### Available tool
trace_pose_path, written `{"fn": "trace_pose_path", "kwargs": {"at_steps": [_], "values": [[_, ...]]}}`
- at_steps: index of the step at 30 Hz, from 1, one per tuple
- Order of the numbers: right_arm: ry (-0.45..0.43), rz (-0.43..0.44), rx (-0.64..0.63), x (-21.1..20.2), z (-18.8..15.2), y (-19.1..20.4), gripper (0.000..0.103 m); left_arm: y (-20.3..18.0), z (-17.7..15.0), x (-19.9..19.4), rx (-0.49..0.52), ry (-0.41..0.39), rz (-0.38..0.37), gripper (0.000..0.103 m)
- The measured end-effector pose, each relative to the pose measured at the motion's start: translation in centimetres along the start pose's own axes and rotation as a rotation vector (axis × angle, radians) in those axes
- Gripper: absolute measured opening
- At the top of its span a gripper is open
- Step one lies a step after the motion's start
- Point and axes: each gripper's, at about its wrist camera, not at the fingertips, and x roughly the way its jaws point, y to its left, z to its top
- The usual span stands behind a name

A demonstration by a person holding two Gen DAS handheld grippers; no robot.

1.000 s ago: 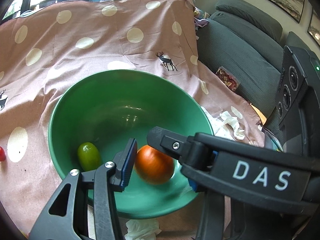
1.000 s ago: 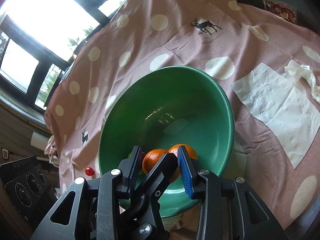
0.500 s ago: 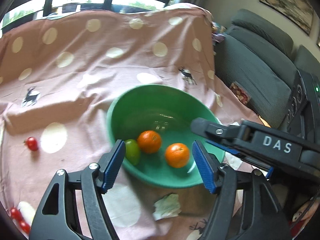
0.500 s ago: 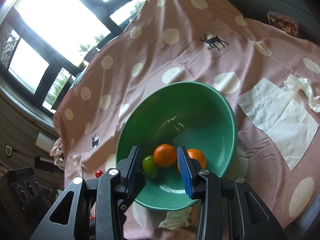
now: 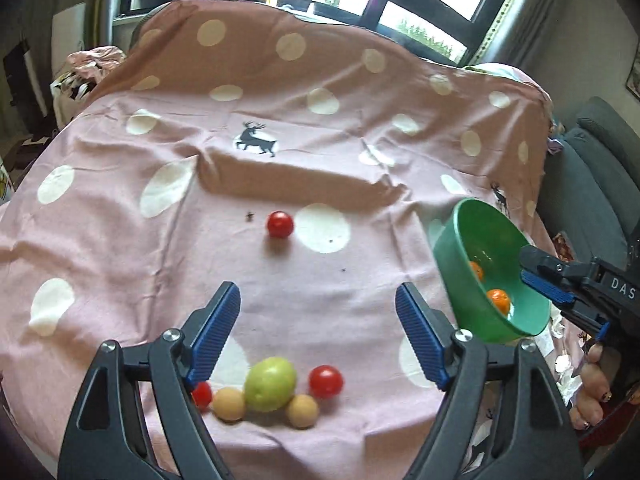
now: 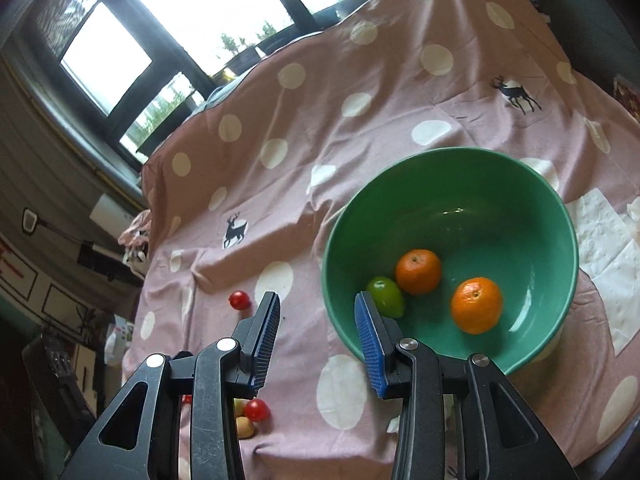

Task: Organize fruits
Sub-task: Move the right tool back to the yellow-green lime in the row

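Observation:
A green bowl [image 6: 560, 320] on the pink dotted cloth holds two oranges [image 6: 476, 305] and a green fruit [image 6: 386, 297]. It also shows at the right of the left wrist view [image 5: 452, 264]. My left gripper [image 5: 318, 332] is open and empty above a cluster of loose fruit: a green fruit [image 5: 271, 384], two tan ones [image 5: 303, 411] and two red tomatoes [image 5: 326, 381]. A lone red tomato [image 5: 280, 224] lies farther out. My right gripper [image 6: 316, 340] is open and empty at the bowl's near-left rim.
White paper napkins [image 6: 608, 264] lie right of the bowl. A grey sofa [image 5: 592, 184] stands at the right. Windows run along the far side. The cloth drops off at its edges.
My left gripper has swung left, away from the bowl, opened wide and now faces the loose fruit. My right gripper has pulled back and left from the bowl, open and empty.

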Motion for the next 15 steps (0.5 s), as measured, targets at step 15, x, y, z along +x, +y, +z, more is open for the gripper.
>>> {"fn": "trace_pose_path", "kwargs": {"at_steps": [15], "values": [[0.233,0.023,-0.192,6.2,-3.4,6.8,0.04,8.4,-0.5,1.3,-0.153,0.046,0.173,0.08]]}}
